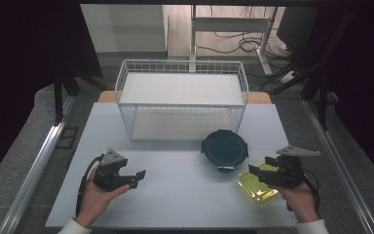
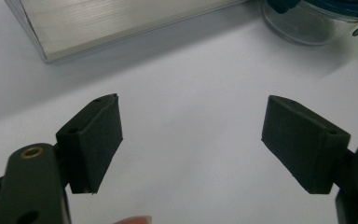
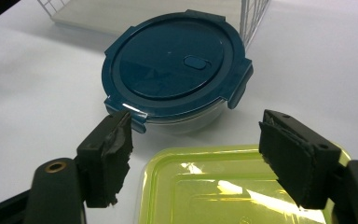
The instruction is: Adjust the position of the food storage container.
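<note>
A round glass container with a dark blue clip lid point(image 1: 224, 148) point(image 3: 177, 70) stands on the white table, in front of the wire basket's right corner. Just right of it and nearer me lies a flat yellow-green lidded box point(image 1: 257, 187) point(image 3: 223, 186). My right gripper point(image 1: 254, 172) point(image 3: 196, 156) hovers over that box, jaws open and pointing at the blue lid, nothing between them. My left gripper point(image 1: 137, 178) point(image 2: 191, 140) is held in a hand at the table's left front, open over bare table; the glass container point(image 2: 303, 21) shows at its view's top right.
A white wire basket point(image 1: 182, 100) with a pale shelf board stands at the back middle of the table point(image 1: 175, 195). Metal rails run along both table sides. A white desk frame and cables are on the floor behind.
</note>
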The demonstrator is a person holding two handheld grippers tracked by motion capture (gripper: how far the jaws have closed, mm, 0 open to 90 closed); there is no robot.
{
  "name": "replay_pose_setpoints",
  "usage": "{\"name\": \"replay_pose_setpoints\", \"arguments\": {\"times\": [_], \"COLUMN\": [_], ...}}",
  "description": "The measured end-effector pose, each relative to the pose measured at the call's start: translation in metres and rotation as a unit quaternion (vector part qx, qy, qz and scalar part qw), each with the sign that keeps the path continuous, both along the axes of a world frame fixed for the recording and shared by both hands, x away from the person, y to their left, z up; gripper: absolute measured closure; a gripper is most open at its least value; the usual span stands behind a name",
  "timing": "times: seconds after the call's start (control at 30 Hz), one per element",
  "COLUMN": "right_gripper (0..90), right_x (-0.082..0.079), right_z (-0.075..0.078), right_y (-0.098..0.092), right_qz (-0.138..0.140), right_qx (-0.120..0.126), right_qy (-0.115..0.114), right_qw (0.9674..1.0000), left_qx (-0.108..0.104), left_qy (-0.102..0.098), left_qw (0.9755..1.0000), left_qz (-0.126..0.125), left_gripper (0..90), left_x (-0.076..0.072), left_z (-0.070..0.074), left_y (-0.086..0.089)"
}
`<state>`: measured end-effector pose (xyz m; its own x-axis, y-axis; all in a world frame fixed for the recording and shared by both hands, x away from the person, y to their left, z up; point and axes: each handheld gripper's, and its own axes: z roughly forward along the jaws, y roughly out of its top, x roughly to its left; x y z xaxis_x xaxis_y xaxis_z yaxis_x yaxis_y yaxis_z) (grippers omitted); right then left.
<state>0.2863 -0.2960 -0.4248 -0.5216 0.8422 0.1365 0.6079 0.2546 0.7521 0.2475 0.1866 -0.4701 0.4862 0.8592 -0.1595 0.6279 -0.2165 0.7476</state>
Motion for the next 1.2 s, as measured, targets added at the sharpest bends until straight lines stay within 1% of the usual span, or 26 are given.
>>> {"name": "replay_pose_setpoints", "arguments": {"times": [0.03, 0.1, 0.17, 0.3, 0.37, 0.4, 0.53, 0.57, 0.63, 0.67, 0.7, 0.73, 0.8, 0.87, 0.9, 0.93, 0.97, 1.0, 1.13, 1.17, 1.2], "right_gripper": [26.4, 27.3, 28.9, 30.5, 32.3, 32.3, 37.3, 37.3, 40.0, 41.6, 45.4, 45.4, 50.2, 56.3, 62.2, 62.2, 66.7, 66.7, 76.4, 81.0, 81.0], "right_x": [0.0, 0.001, 0.003, 0.007, 0.013, 0.013, 0.025, 0.025, 0.029, 0.032, 0.036, 0.036, 0.04, 0.046, 0.051, 0.051, 0.056, 0.056, 0.065, 0.068, 0.068], "right_z": [0.0, 0.0, 0.002, 0.004, 0.007, 0.007, 0.011, 0.011, 0.012, 0.013, 0.013, 0.013, 0.014, 0.014, 0.014, 0.014, 0.012, 0.012, 0.007, 0.006, 0.006], "right_y": [0.001, 0.001, 0.003, 0.002, 0.001, 0.001, -0.003, -0.003, -0.004, -0.004, -0.005, -0.005, -0.005, -0.004, -0.003, -0.003, -0.001, -0.001, 0.002, 0.003, 0.003], "right_qz": [0.0, 0.003, -0.001, -0.003, -0.013, -0.013, -0.024, -0.024, -0.027, -0.027, -0.026, -0.026, -0.025, -0.026, -0.024, -0.024, -0.022, -0.022, -0.021, -0.019, -0.019], "right_qx": [-0.001, -0.003, -0.003, -0.004, -0.003, -0.003, -0.008, -0.008, -0.009, -0.01, -0.015, -0.015, -0.023, -0.029, -0.033, -0.033, -0.041, -0.041, -0.054, -0.058, -0.058], "right_qy": [0.004, 0.003, 0.008, 0.006, 0.009, 0.009, 0.009, 0.009, 0.012, 0.013, 0.018, 0.018, 0.022, 0.023, 0.03, 0.03, 0.036, 0.036, 0.045, 0.048, 0.048], "right_qw": [1.0, 1.0, 1.0, 1.0, 0.9999, 0.9999, 0.9996, 0.9996, 0.9995, 0.9995, 0.9994, 0.9994, 0.9992, 0.999, 0.9987, 0.9987, 0.9983, 0.9983, 0.9973, 0.997, 0.997], "left_qx": [0.0, 0.001, 0.004, 0.003, 0.003, 0.003, 0.002, 0.002, 0.003, 0.003, 0.003, 0.003, 0.002, 0.004, 0.004, 0.004, 0.005, 0.005, 0.005, 0.002, 0.002], "left_qy": [0.0, 0.001, 0.001, 0.003, 0.006, 0.006, 0.01, 0.01, 0.01, 0.011, 0.011, 0.012, 0.013, 0.013, 0.014, 0.014, 0.015, 0.015, 0.016, 0.016, 0.016], "left_qw": [1.0, 1.0, 1.0, 1.0, 1.0, 1.0, 0.9999, 0.9999, 0.9999, 0.9999, 0.9999, 0.9999, 0.9999, 0.9999, 0.9999, 0.9999, 0.9999, 0.9999, 0.9998, 0.9999, 0.9999], "left_qz": [-0.001, -0.002, -0.002, -0.002, -0.004, -0.004, -0.005, -0.005, -0.005, -0.005, -0.006, -0.006, -0.006, -0.008, -0.008, -0.008, -0.008, -0.008, -0.006, -0.004, -0.004], "left_gripper": [20.2, 20.2, 20.2, 20.2, 20.1, 20.2, 20.0, 20.0, 20.0, 20.0, 20.0, 20.0, 20.0, 20.0, 19.9, 19.9, 19.9, 19.9, 19.9, 19.9, 19.9], "left_x": [0.0, 0.0, 0.0, 0.0, 0.001, 0.001, 0.001, 0.001, 0.001, 0.001, 0.001, 0.001, 0.001, 0.001, 0.0, 0.0, 0.0, 0.0, 0.001, 0.001, 0.001], "left_z": [0.0, 0.0, 0.0, 0.0, -0.001, -0.001, -0.001, -0.001, -0.002, -0.002, -0.002, -0.002, -0.002, -0.002, -0.002, -0.002, -0.002, -0.002, -0.002, -0.002, -0.002], "left_y": [0.0, -0.001, -0.001, -0.002, -0.002, -0.002, -0.002, -0.003, -0.003, -0.003, -0.003, -0.003, -0.004, -0.004, -0.005, -0.005, -0.005, -0.005, -0.003, -0.002, -0.002]}}
